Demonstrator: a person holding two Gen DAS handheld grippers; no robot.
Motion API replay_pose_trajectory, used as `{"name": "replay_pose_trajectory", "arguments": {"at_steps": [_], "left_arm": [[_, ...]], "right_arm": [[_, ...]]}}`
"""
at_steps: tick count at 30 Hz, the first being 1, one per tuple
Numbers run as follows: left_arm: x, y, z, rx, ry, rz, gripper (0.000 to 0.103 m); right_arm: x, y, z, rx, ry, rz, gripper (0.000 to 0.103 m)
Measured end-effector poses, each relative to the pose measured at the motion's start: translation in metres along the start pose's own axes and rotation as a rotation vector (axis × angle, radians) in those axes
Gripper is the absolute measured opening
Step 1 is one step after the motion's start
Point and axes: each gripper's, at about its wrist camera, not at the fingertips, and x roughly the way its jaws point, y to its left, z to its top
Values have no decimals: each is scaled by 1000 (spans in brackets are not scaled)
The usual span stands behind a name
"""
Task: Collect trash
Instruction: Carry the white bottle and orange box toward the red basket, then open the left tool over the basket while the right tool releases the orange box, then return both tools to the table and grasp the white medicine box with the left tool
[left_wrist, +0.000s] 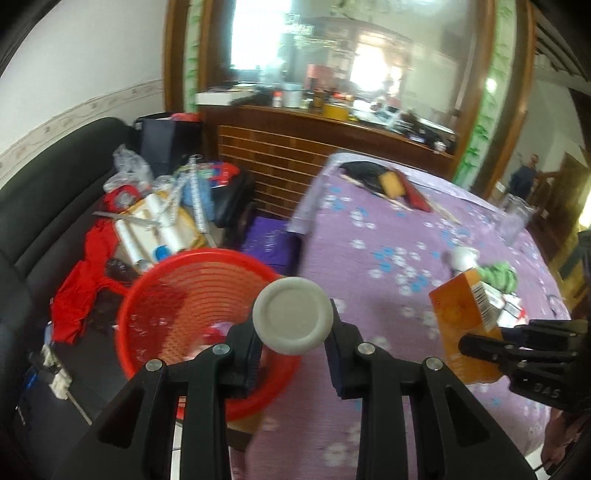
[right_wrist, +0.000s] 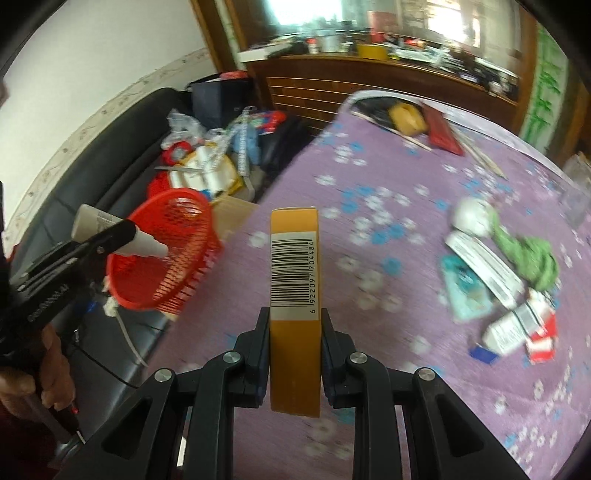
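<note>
Right wrist: orange carton upright, pinched in right hand-held gripper.

purple floral tablecloth covered the table | black sofa stood beside it, heaped with red cloth, white rolls and clear plastic bags | wooden cabinet stood behind, under a large framed mirror | dark bag sat at the sofa's far end

The black hand-held gripper has silver screws and white lettering.
</note>
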Motion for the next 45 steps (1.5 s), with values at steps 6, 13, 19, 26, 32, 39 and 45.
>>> {"name": "replay_pose_trajectory", "arguments": {"at_steps": [6,13,19,26,32,39,45], "left_arm": [[9,43,0,-43,28,52,29],[18,74,2,-67,49,78,29],[23,92,7,-104,57,97,33],[19,90,6,-114,53,83,38],[23,52,-2,-74,81,12,39],[33,-24,-16,52,135,-80,40],[37,-88,-28,144,163,-148,41]], "right_arm": [[24,55,28,-61,16,116,25],[61,101,62,-92,42,177,25],[91,120,79,-95,66,180,35],[74,98,74,-41,34,158,45],[48,57,44,51,25,124,55],[32,-16,-2,197,59,51,57],[12,-84,-37,313,62,-27,57]]}}
